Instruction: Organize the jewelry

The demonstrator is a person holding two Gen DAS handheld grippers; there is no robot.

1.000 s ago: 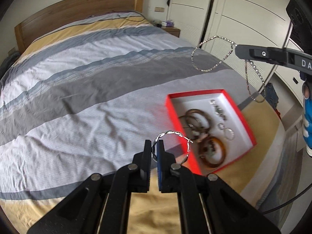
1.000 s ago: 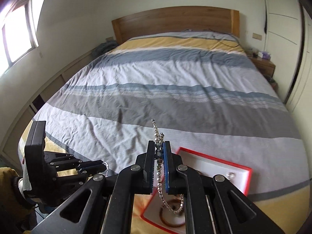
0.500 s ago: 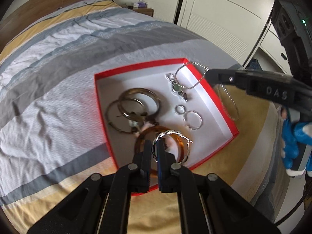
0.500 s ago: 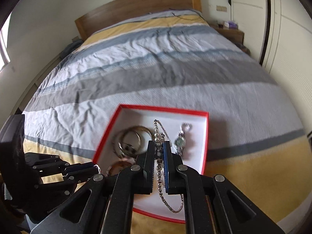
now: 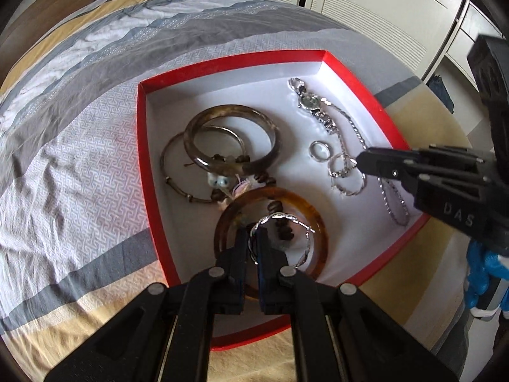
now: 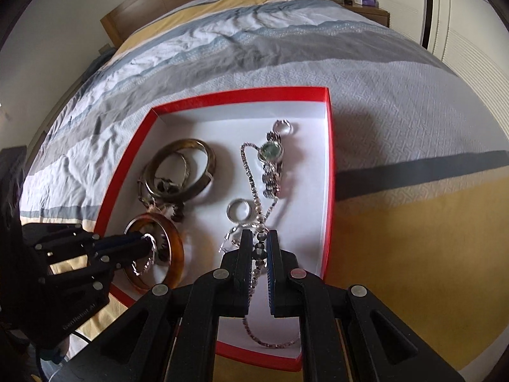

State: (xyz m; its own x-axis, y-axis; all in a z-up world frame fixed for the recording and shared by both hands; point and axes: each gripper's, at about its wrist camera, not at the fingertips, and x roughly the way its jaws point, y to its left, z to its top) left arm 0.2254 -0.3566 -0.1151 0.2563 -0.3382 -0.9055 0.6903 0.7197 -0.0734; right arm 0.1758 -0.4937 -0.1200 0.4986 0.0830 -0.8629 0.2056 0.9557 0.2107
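A red box [image 5: 143, 146] with a white inside lies on the bed; it also shows in the right wrist view [image 6: 329, 172]. My left gripper [image 5: 253, 238] is shut on a thin silver hoop [image 5: 286, 219], held low over an amber bangle [image 5: 315, 219] in the box. My right gripper [image 6: 258, 238] has its jaws slightly parted around a beaded silver chain [image 6: 249, 172], whose length lies on the box floor. In the box are a dark bangle [image 5: 203, 117], a thin bangle [image 5: 168, 172], a watch [image 5: 310, 102] and small rings [image 5: 319, 151].
The box sits near the foot corner of a striped grey, white and yellow bedspread [image 5: 79, 146]. White wardrobe doors [image 5: 381, 3] stand to the right of the bed. A wooden headboard [image 6: 191, 0] and a nightstand [image 6: 369, 11] are far behind.
Both grippers have come down into the box. The chain, hanging in the air before, now rests on the box floor. The hoop now hangs just over the amber bangle.
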